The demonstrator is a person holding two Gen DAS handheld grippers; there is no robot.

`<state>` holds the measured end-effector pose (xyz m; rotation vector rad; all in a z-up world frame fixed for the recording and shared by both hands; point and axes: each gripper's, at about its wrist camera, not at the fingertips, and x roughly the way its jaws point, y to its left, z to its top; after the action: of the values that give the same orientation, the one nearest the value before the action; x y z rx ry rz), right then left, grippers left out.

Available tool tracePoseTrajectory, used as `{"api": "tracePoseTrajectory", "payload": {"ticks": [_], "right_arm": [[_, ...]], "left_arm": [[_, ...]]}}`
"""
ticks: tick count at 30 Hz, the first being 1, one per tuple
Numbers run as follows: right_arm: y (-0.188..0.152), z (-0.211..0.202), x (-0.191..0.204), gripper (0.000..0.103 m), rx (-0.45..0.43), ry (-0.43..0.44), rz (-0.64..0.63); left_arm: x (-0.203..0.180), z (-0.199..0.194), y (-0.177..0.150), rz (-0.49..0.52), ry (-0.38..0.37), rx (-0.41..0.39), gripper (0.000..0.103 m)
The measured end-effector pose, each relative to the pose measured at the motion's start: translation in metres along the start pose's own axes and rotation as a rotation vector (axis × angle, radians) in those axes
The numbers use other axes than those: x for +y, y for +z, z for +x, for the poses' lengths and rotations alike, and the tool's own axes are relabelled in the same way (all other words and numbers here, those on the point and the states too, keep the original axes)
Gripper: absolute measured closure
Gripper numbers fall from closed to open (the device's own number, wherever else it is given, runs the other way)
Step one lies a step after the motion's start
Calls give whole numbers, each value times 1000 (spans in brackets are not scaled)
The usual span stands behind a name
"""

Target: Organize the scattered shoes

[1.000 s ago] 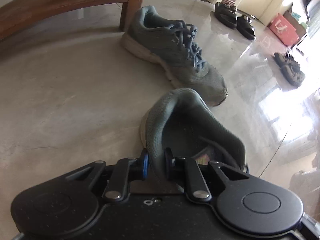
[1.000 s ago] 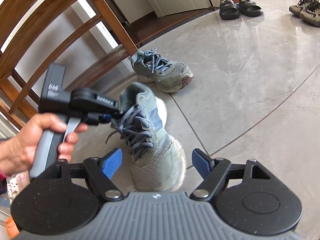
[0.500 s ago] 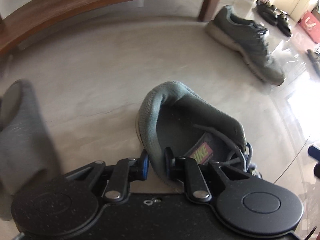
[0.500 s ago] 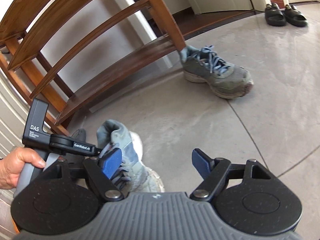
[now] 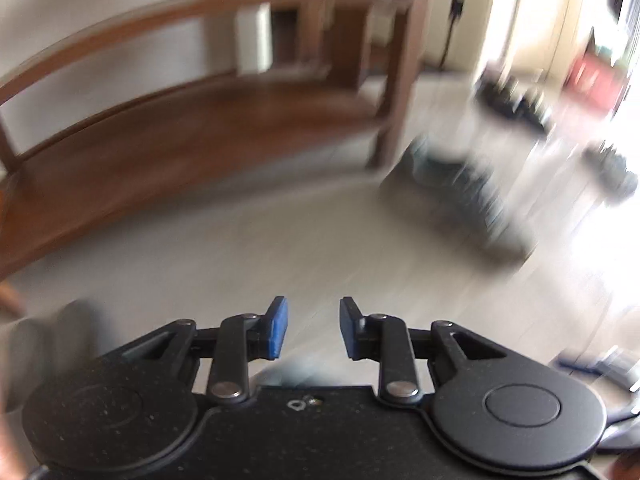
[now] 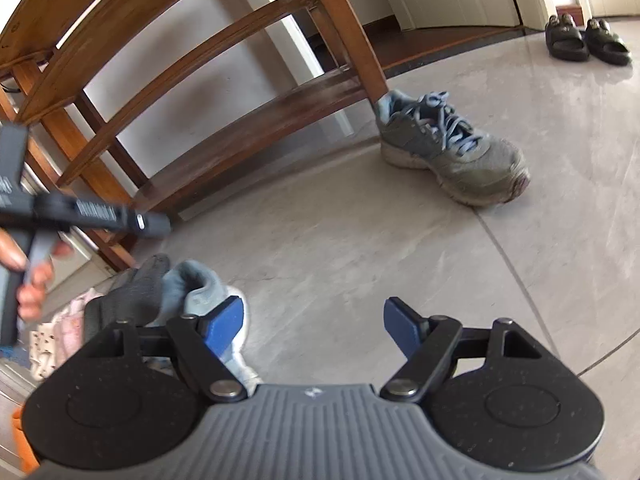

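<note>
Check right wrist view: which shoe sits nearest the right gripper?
The grey-blue sneaker at the right gripper's left finger. Its mate lies by the rack leg; the black slides sit far back.

Open floor [image 6: 360, 248] ahead; wooden rack [image 6: 224, 92] blocks left.

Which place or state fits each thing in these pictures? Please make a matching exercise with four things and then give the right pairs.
Things
1. grey sneaker
2. black sandals
3. left gripper
4. right gripper

Places or states
A. far off, side by side on the floor near the doorway
B. jaws opening, nothing between them
C. on the floor, heel next to the leg of the wooden rack
D. jaws wide apart over bare floor, nothing between them

Pairs: 1-C, 2-A, 3-B, 4-D
</note>
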<state>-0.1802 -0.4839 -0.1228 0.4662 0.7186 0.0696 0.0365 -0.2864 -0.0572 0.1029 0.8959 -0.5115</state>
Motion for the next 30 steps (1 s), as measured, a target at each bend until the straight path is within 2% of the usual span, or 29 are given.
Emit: {"api": "tracePoseTrajectory", "payload": {"ticks": [2, 6, 12, 16, 24, 26, 30], "right_arm": [[8, 2, -5, 23, -12, -40, -34], [26, -1, -19, 23, -36, -129, -110], [39, -18, -48, 23, -57, -184, -120], [33, -22, -65, 23, -50, -178, -72], [28, -17, -79, 23, -29, -136, 4], [29, -15, -81, 23, -29, -123, 27], [29, -14, -78, 23, -34, -87, 48]], "left_arm": [[-16, 15, 13, -68, -77, -5, 63], [-51, 68, 31, -211, -180, 22, 61], [-89, 140, 44, -340, -203, 74, 57], [-95, 170, 55, -425, -171, 73, 55], [-105, 213, 59, -430, -51, 124, 58], [-107, 219, 57, -407, -32, 104, 69], [-112, 212, 49, -336, -20, 92, 84]]}}
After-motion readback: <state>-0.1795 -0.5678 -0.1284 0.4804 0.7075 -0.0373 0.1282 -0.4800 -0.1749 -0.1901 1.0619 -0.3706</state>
